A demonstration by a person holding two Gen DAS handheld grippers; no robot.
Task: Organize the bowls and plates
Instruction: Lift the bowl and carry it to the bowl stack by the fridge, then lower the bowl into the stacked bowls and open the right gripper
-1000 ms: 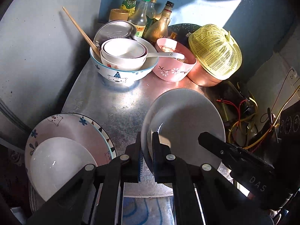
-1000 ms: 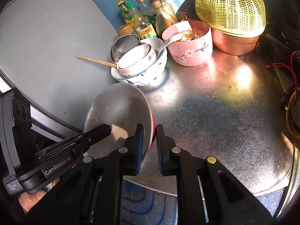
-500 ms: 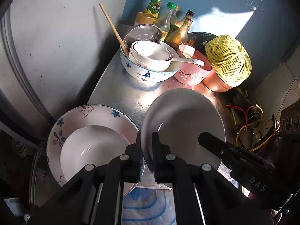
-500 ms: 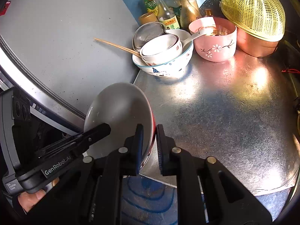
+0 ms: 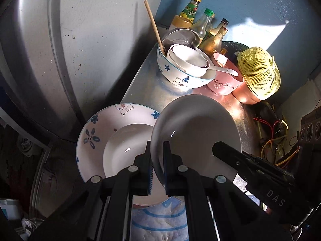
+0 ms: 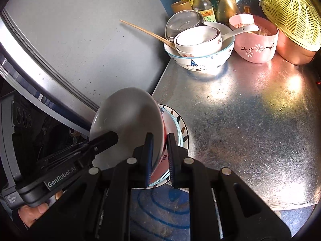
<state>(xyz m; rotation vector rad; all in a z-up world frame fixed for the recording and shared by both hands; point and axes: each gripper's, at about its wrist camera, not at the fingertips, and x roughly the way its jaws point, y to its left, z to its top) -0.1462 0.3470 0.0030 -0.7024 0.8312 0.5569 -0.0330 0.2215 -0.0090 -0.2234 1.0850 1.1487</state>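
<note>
Step in hand, as I judge it: carrying a white bowl (image 5: 196, 128) to the plate stack (image 5: 104, 128) at the near-left corner of the metal counter (image 6: 250, 120).

Left gripper (image 5: 157, 154) is clamped on the bowl's left rim; right gripper (image 6: 160, 150) is clamped on the opposite rim.

Bowl hangs just right of the stack and above it, partly overlapping, tilted. Glossy white inside, a red band outside.

The next move likely needs levelling, centring over the stack's top dish, lowering, then loosening both grips together.

Behind the stack: nested bowls (image 5: 186, 68).
</note>
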